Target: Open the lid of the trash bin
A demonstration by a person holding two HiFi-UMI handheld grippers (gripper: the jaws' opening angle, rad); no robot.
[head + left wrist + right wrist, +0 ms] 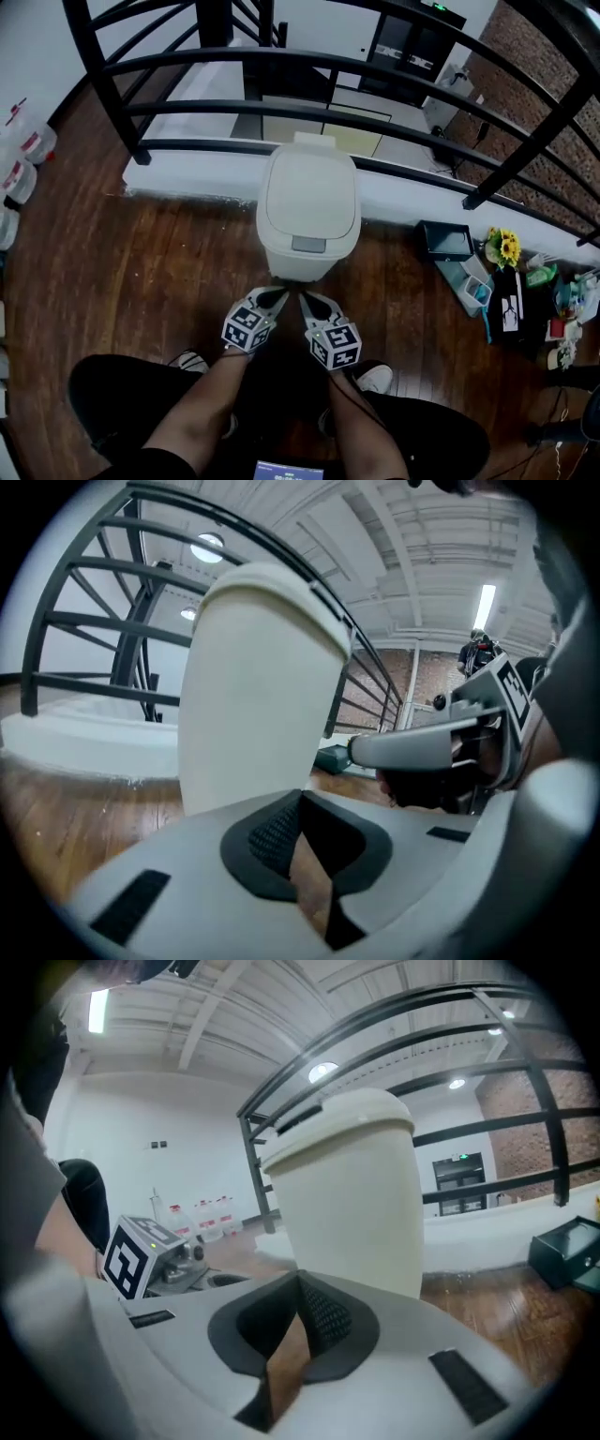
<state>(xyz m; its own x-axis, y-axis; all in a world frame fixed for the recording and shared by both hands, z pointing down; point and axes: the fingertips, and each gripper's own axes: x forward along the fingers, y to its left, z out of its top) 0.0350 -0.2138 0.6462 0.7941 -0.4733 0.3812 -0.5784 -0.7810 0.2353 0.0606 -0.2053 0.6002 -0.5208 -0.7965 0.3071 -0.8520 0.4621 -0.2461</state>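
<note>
The trash bin (302, 258) stands upright, lid (310, 197) seemingly closed, front toward the person. Pinched together and empty, left tongs (274, 296) and right tongs (306, 300) point at its base.

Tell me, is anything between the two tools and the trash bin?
Only a thin strip of bare wooden floor, seen in the head view. The left tool and right tool point at the base of the trash bin.
</note>
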